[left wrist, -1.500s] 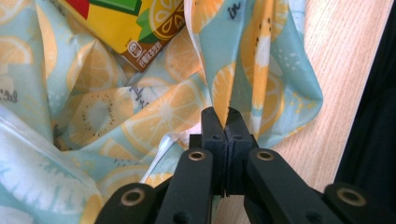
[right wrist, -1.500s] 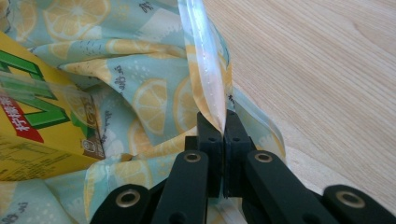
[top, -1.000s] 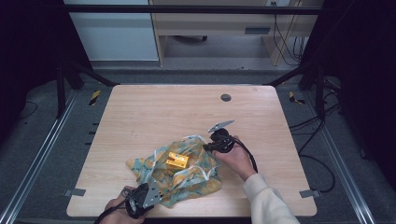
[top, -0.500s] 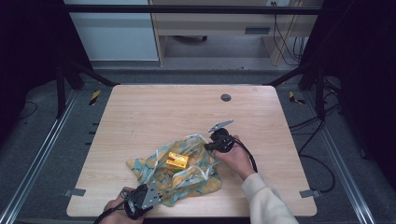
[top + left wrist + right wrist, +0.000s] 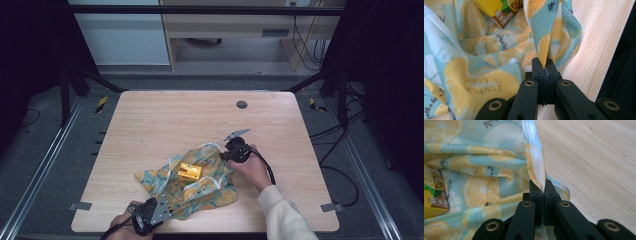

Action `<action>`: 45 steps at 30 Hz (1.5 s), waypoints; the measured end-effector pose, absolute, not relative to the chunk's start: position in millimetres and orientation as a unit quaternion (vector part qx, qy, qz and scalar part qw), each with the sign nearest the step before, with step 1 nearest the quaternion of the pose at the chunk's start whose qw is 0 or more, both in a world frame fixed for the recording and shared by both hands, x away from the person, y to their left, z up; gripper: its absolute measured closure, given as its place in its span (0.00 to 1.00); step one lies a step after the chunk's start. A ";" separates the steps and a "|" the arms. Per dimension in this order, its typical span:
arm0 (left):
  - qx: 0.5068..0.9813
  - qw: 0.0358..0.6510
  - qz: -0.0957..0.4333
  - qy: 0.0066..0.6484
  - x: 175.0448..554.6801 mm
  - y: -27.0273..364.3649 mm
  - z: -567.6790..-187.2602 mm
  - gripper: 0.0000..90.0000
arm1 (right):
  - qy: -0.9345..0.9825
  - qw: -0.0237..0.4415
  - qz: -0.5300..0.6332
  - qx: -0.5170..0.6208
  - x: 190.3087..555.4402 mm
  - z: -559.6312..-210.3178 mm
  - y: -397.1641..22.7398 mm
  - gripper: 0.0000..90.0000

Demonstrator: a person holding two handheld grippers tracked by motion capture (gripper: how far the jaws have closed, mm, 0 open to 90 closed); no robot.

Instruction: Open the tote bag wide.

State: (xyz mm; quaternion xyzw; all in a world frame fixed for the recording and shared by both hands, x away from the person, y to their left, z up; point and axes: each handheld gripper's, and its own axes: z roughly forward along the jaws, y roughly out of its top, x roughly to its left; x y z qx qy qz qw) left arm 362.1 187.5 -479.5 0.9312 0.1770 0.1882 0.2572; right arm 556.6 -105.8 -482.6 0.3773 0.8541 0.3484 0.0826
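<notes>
In the high view, a citrus-print cloth (image 5: pixel 192 182) lies crumpled on the near half of the wooden worktop (image 5: pixel 165 120), with a small yellow carton (image 5: pixel 190 171) resting on its middle. The left tool (image 5: pixel 165 212) sits at the cloth's near edge and the right tool (image 5: pixel 227 156) at its far right corner, each in a hand. In the left gripper view, the left tool (image 5: pixel 545 65) has its jaws pressed together on a raised fold of the cloth (image 5: pixel 499 50), the carton (image 5: pixel 499 10) lying beyond that fold. In the right gripper view, the right tool (image 5: pixel 543 188) is clamped on the cloth's (image 5: pixel 481 170) pale hemmed edge, which rises taut from the jaws; the carton (image 5: pixel 432 200) sits left of that hem. The cloth looks thin, soft and light, so it will likely sag and bunch rather than hold shape; corners and the hem seem the surest grips. The carton looks light and could slide or topple if the cloth tilts.
</notes>
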 end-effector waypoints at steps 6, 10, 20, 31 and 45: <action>0.917 0.288 0.204 0.186 362.5 187.9 -474.2 0.79 | 0.849 0.095 0.359 0.376 553.5 -476.3 -107.1 0.77; 0.901 0.326 0.212 0.193 361.4 187.2 -468.1 0.61 | 0.845 0.116 0.363 0.377 547.7 -467.7 -109.0 0.53; 0.860 0.413 0.210 0.214 358.4 190.7 -445.0 0.42 | 0.831 0.147 0.398 0.360 520.8 -436.1 -119.6 0.33; 0.824 0.396 0.266 0.306 400.3 211.5 -404.0 0.46 | 0.838 0.143 0.417 0.322 474.0 -416.8 -121.6 0.43; 0.843 0.324 0.224 0.367 468.9 204.6 -406.0 0.24 | 0.849 0.117 0.426 0.289 438.2 -406.8 -116.5 0.31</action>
